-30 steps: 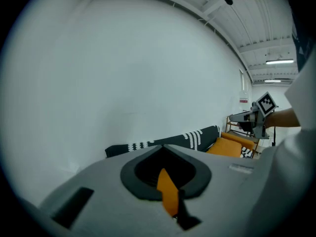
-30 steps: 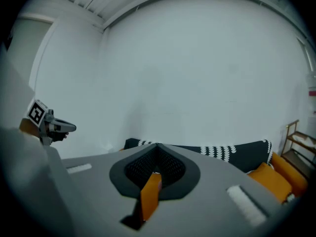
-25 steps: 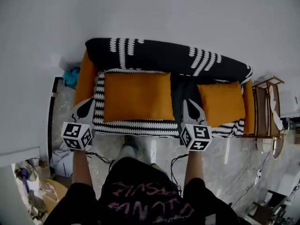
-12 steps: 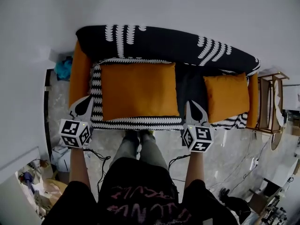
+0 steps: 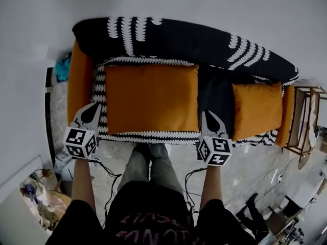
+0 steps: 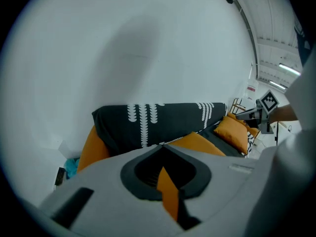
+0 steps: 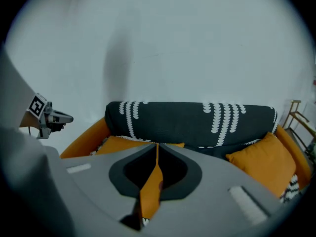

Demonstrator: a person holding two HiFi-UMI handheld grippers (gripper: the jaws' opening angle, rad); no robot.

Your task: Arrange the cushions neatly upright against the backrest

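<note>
White wall [image 5: 204, 4] fills the background behind a sofa [image 5: 214, 93] draped in a black cover with white leaf bands. We stand at its front edge on a pale floor [image 5: 245, 172].

At the far left is the sofa's orange left armrest [image 5: 80, 83]. Our left gripper [image 5: 96, 105] hovers over the seat's front left corner. Its jaws are closed with nothing between them, and the orange showing past the tips is only the sofa beyond.

Next comes the large cushion [image 5: 152, 98], orange and lying flat on the left half of the seat. Its long far side is near the backrest [image 5: 189, 42] but not propped against it.

Our right gripper [image 5: 203, 112] sits at the seat's front edge, in the dark gap between the two cushions. Its jaws are just beginning to open, the tips barely parted, and they hold nothing.

The small cushion [image 5: 257, 110] rests at a slant on the right end of the seat, just beside the orange right armrest [image 5: 287, 114].

Past that corner stands a wooden stand [image 5: 301, 137].
</note>
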